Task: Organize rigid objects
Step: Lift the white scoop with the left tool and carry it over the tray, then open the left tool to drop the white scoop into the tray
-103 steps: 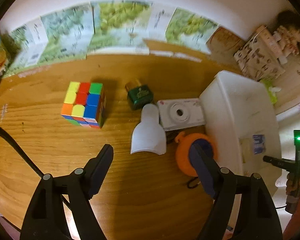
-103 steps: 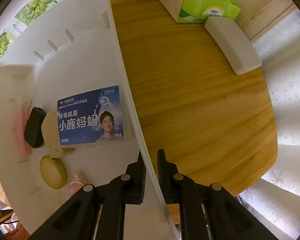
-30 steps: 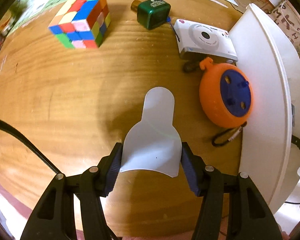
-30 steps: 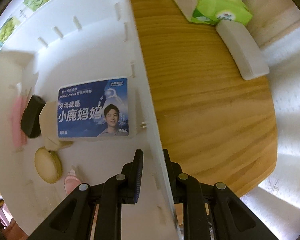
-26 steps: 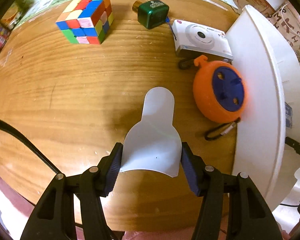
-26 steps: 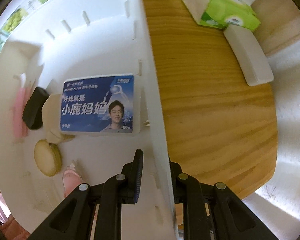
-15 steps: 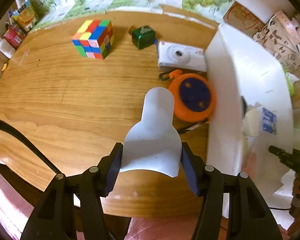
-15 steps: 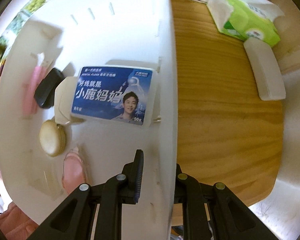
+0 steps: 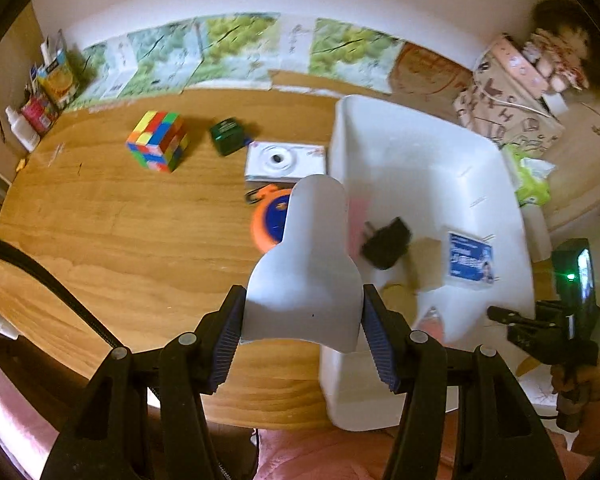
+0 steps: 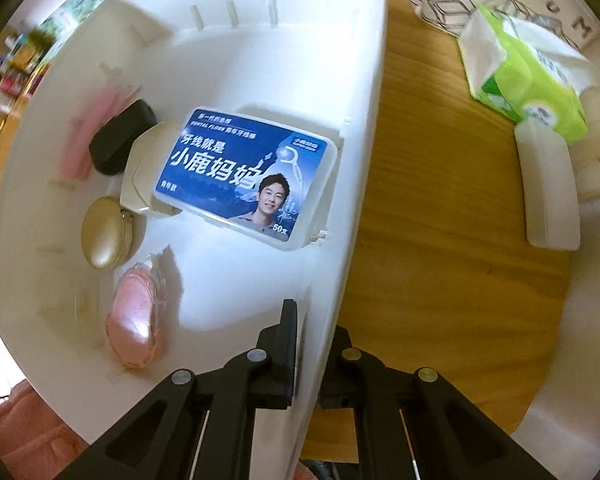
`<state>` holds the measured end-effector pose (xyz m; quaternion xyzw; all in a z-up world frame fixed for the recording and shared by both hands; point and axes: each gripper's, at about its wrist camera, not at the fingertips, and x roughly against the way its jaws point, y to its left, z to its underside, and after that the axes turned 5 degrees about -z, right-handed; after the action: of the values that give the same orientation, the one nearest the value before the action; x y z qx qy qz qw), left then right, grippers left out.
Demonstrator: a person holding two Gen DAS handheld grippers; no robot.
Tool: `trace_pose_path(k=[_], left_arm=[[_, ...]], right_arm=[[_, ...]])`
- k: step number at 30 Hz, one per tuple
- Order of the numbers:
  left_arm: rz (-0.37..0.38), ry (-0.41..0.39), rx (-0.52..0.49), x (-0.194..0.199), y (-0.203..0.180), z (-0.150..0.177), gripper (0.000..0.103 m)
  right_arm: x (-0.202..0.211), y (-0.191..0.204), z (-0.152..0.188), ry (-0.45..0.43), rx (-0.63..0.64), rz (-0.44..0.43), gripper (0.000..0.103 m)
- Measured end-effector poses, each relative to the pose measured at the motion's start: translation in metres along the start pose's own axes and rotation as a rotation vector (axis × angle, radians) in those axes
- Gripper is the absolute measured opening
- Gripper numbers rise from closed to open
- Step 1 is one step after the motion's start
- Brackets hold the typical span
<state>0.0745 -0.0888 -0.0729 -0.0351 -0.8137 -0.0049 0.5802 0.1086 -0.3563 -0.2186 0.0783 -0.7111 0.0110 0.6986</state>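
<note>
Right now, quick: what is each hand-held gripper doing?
Left hand-held gripper: closed on the white plastic piece, held over the white bin.
Right hand-held gripper: shut on the white bin's wall.

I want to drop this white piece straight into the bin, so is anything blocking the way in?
Nothing visible blocks it. The left gripper holds the white piece above the near wall of the open white bin. The black block and floss box lie on the floor, with bare space beyond.
</note>
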Motion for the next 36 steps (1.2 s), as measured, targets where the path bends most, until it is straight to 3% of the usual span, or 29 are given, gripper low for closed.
trace_pose_path(k=[11, 21, 31, 36], left_arm=[[0.06, -0.033, -0.049, -0.002, -0.061, 0.002, 0.061], [0.102, -0.063, -0.118, -0.006, -0.104, 0.0, 0.061], [0.121, -0.125, -0.166, 0.001, -0.125, -0.008, 0.061], [0.112, -0.129, -0.173, 0.001, -0.123, -0.009, 0.07]], right_arm=[[-0.003, -0.001, 0.001, -0.002, 0.132, -0.026, 0.01], [-0.001, -0.012, -0.009, -0.013, 0.156, -0.028, 0.01], [0.001, 0.02, -0.014, -0.01, 0.184, -0.015, 0.01], [0.007, 0.018, -0.011, -0.009, 0.161, -0.016, 0.01]])
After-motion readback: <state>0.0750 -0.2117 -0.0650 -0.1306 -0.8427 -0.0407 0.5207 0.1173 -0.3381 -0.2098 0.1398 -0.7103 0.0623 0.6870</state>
